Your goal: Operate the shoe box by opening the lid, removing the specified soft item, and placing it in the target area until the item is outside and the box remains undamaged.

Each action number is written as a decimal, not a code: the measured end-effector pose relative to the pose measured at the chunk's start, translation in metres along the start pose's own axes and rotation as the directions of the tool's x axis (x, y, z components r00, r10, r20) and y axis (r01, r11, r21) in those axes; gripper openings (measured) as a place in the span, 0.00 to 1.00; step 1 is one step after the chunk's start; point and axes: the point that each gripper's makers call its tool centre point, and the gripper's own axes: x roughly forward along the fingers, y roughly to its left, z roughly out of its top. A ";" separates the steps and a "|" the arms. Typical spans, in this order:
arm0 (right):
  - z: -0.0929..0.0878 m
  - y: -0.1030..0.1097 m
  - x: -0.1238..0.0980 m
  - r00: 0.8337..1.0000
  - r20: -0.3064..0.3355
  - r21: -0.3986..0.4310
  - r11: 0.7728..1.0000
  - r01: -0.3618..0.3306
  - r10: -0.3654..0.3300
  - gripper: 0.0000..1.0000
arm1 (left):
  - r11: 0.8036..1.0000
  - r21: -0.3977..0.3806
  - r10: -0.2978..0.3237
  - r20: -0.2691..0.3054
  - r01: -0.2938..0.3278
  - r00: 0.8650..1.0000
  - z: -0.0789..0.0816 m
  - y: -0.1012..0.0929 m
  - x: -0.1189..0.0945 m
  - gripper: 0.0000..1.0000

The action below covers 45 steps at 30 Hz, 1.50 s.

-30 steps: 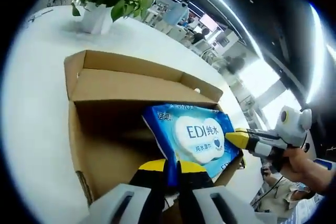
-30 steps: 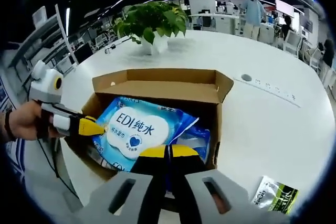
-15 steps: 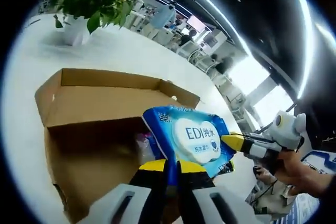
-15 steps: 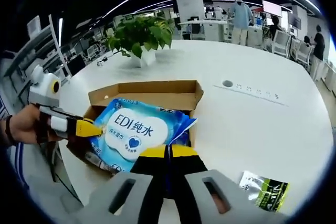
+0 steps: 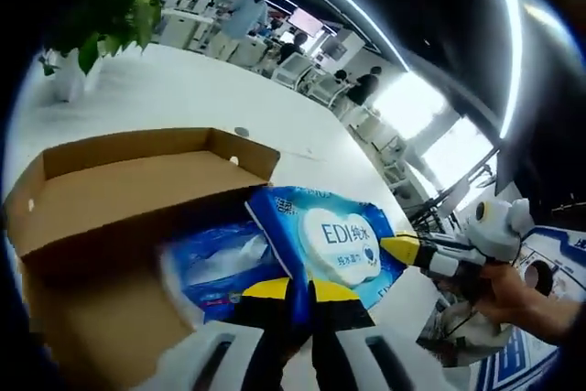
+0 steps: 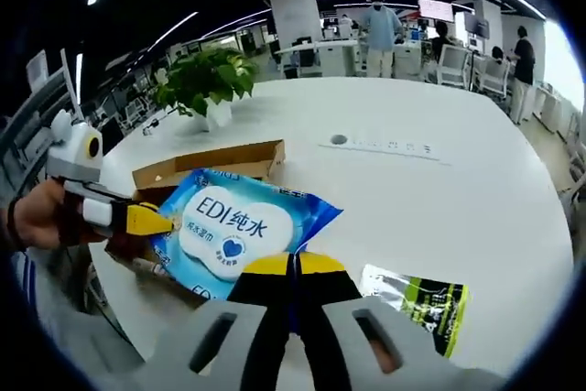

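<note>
The wipes pack [image 6: 240, 229] has come up out of the box [image 5: 110, 191] and hangs above the worktop [image 6: 439, 180]. Left tongs [image 5: 291, 292] and right tongs [image 6: 293, 267] both pinch it, one from 9 o'clock, one from 6.

Bright ceiling strips, window glare, fisheye bending, perhaps slight motion blur.

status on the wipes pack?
Both grippers, left and right, shut on wipes pack. Pack above the open shoe box. Green sachet lying on table.
</note>
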 end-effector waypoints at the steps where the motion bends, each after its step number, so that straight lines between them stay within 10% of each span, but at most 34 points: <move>1: -0.003 -0.006 -0.005 1.000 0.004 0.011 1.000 0.009 -0.009 0.00 | 1.000 0.005 -0.005 -0.006 0.005 1.000 -0.001 -0.004 0.003 0.06; 19: -0.043 -0.085 -0.060 0.994 0.000 0.122 0.986 0.109 -0.110 0.00 | 0.991 0.088 -0.088 -0.134 0.100 0.987 -0.031 -0.077 0.064 0.06; 45: -0.066 -0.145 -0.057 0.991 -0.048 0.141 0.981 0.134 -0.128 0.00 | 0.990 0.092 -0.086 -0.198 0.106 0.976 -0.055 -0.098 0.114 0.06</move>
